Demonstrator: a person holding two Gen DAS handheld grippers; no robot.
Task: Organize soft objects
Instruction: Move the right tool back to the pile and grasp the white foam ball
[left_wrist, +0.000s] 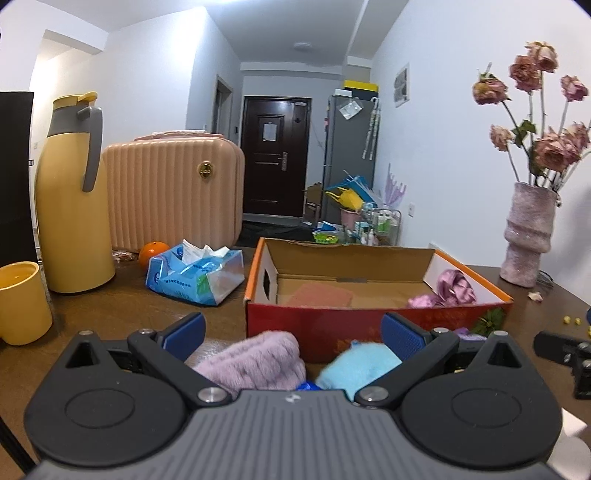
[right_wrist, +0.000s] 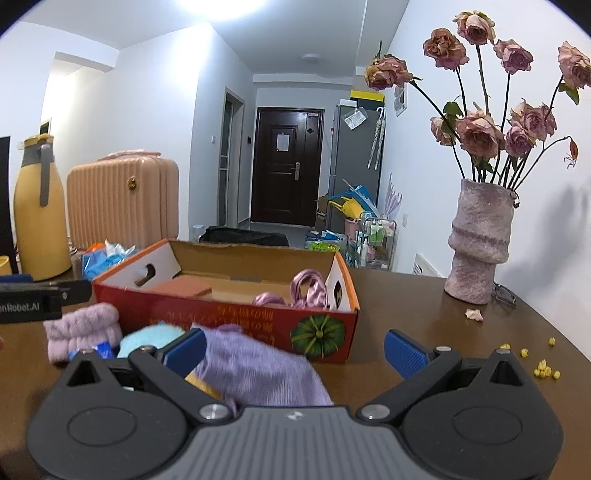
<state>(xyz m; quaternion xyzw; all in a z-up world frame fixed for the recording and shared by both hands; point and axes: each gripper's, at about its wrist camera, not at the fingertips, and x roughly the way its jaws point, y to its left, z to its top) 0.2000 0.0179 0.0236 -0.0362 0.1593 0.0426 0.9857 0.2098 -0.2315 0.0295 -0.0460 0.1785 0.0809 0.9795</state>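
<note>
On the dark wooden worktop (left_wrist: 122, 306), just in front of the red cardboard box (left_wrist: 332, 321): 3 soft pieces to put in order. Between the widely spread fingers of the left hand-held gripper (left_wrist: 293, 332), a fuzzy lilac piece (left_wrist: 255, 354) and a fluffy light-blue piece (left_wrist: 356, 363), side by side, nothing pinched. Between the equally spread fingers of the right hand-held gripper (right_wrist: 295, 350), close to its left finger, a ribbed purple cloth (right_wrist: 258, 369), a little blurred; cannot tell whether touching the pad, but clearly not clamped.

Probably all very light, limp and easy to squeeze, not fragile, not slippery thanks to the pile. Best to pinch each at the thick middle fold and close far, because of the give in such material; at a loose edge, likely to droop and drag.

Already inside the box, at its right end, a shiny pink satin item (left_wrist: 456, 286); plenty of bare cardboard floor beside it.

Around: a smooth, hard surface, a yellow thermos jug (left_wrist: 74, 192), a tissue pack (left_wrist: 195, 273), a vase of dried roses (right_wrist: 480, 240) well apart to the right, some yellow crumbs (right_wrist: 543, 367). Beyond, a hallway with a dark door (left_wrist: 275, 155).
</note>
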